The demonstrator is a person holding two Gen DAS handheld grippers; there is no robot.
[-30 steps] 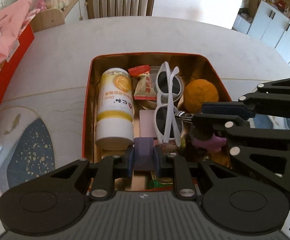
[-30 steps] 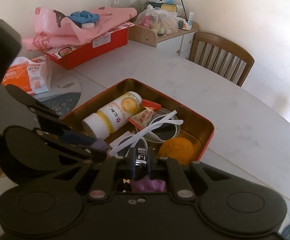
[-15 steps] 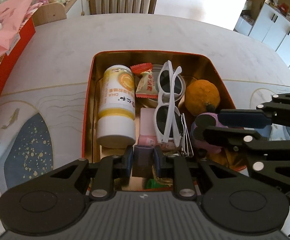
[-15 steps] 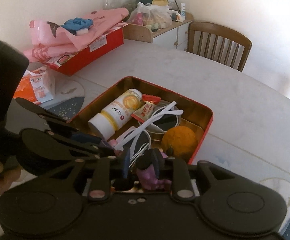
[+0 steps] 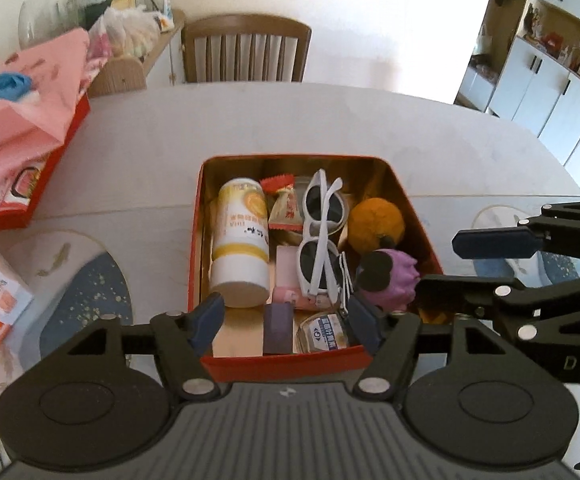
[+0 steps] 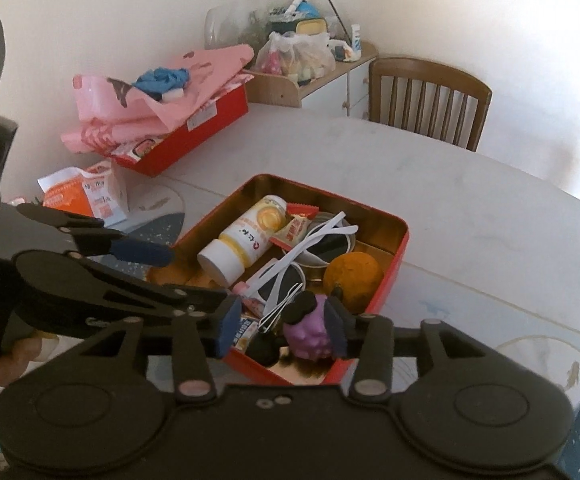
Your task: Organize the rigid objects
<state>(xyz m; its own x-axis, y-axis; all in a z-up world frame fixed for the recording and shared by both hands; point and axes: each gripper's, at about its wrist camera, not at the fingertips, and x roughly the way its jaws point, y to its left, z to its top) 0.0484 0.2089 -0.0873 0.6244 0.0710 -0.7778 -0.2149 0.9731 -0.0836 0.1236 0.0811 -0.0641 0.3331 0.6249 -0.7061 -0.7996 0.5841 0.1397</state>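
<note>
Both grippers have just been opening: the left gripper [image 5: 286, 316] is parted above the purple block [image 5: 278, 328], the right gripper [image 6: 282, 330] around the purple toy [image 6: 309, 330], neither pressed. Everything lies in the tin [image 5: 198, 240], frame centre. Withdrawal should be made straight upward, so nothing is dragged.

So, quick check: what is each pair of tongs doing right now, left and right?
Left tongs: open, jaws just opened, holding nothing, above the near end of the red tin.
Right tongs: open, jaws just opened, purple toy loose between them.
</note>
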